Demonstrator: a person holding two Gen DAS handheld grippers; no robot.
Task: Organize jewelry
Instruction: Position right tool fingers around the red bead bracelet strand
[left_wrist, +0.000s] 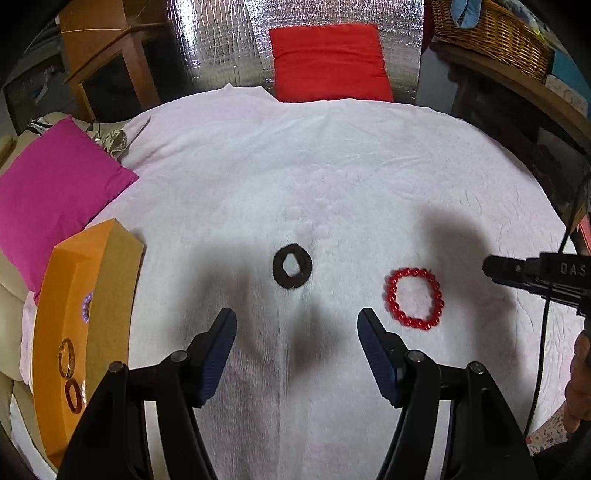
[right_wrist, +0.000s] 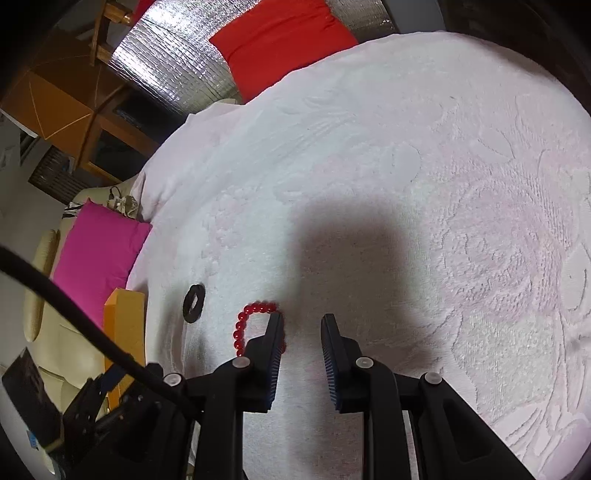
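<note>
While both grippers' jaws stand apart and empty, the right one half hides the red bead bracelet.

L wrist cam: looks steeply down along its fingers, close over white bedspread, facing red pillow. R wrist cam: same tilt, rolled, further right. Shared: red bead bracelet, black ring, pink pillow.

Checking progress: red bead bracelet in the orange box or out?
Out. The red bead bracelet lies flat on the white blanket, apart from the orange box.
</note>
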